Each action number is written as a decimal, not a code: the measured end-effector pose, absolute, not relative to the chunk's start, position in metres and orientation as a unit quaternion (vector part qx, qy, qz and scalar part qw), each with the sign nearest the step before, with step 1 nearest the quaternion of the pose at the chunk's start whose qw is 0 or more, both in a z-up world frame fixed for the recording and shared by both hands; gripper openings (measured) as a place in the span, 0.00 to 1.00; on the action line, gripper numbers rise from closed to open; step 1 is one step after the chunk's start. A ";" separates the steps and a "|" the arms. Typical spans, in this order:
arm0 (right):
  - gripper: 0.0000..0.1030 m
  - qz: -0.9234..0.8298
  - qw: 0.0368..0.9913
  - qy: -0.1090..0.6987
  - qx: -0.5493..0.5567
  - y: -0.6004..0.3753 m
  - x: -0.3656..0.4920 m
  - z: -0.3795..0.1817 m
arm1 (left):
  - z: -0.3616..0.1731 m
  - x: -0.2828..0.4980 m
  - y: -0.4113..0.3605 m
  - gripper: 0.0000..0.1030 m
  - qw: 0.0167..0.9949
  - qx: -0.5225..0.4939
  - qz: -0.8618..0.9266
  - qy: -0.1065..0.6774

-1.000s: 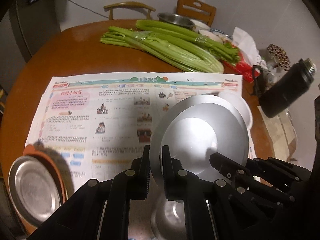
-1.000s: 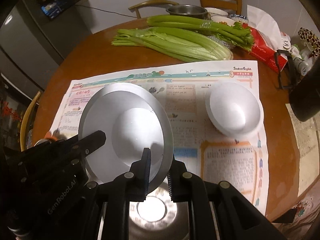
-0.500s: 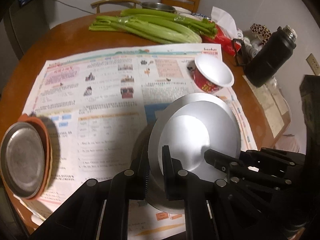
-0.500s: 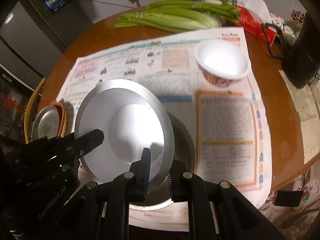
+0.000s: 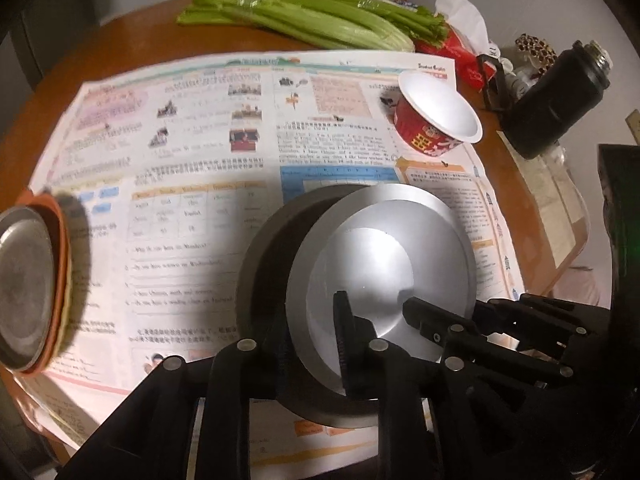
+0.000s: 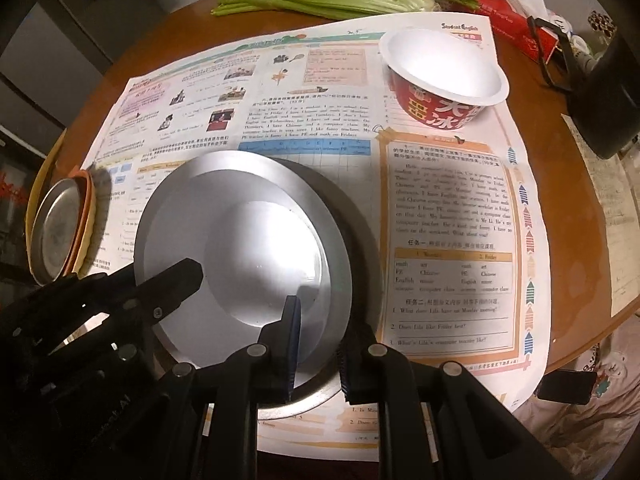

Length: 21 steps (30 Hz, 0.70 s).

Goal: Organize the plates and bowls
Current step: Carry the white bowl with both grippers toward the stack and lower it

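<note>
Round silver metal plate [image 6: 224,248], tilted, its face turned up and toward the cameras, far edge raised, near edge low in a darker round metal dish [image 6: 352,216] on the newspaper [image 6: 448,216] over the round wooden desk [image 6: 552,128]. Left claw [image 5: 316,344] opening, rim between its pads; right claw [image 6: 318,354] astride the near rim, grip uncertain. Red paper bowl [image 6: 440,80] far right.

Plate [image 6: 240,248] rests on another plate [image 6: 352,216], newspaper [image 6: 448,208] beneath, bowl [image 6: 444,76] behind.
</note>
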State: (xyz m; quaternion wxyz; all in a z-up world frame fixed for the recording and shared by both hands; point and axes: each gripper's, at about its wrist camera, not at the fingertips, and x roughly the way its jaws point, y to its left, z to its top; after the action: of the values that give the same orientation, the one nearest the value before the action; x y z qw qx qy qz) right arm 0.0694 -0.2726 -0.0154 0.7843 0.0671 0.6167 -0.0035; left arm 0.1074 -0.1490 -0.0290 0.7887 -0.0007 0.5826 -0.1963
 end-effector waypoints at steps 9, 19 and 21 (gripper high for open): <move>0.17 -0.009 0.786 0.616 0.053 -0.273 0.070 -0.014 | -0.031 0.110 -0.150 0.28 0.794 -0.002 -0.174 0.583; 0.17 -0.016 0.808 0.586 0.062 -0.280 0.068 0.002 | -0.016 0.112 -0.141 0.52 0.808 -0.030 -0.162 0.566; 0.18 -0.023 0.816 0.575 0.059 -0.283 0.067 0.010 | -0.012 0.113 -0.138 0.59 0.813 -0.035 -0.157 0.559</move>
State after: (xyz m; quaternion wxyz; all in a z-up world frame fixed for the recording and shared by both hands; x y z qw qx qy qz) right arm 0.0673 -0.2830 0.0096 0.8158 0.0587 0.5748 -0.0227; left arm 0.1129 -0.1380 -0.0118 0.8132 -0.0348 0.5593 -0.1571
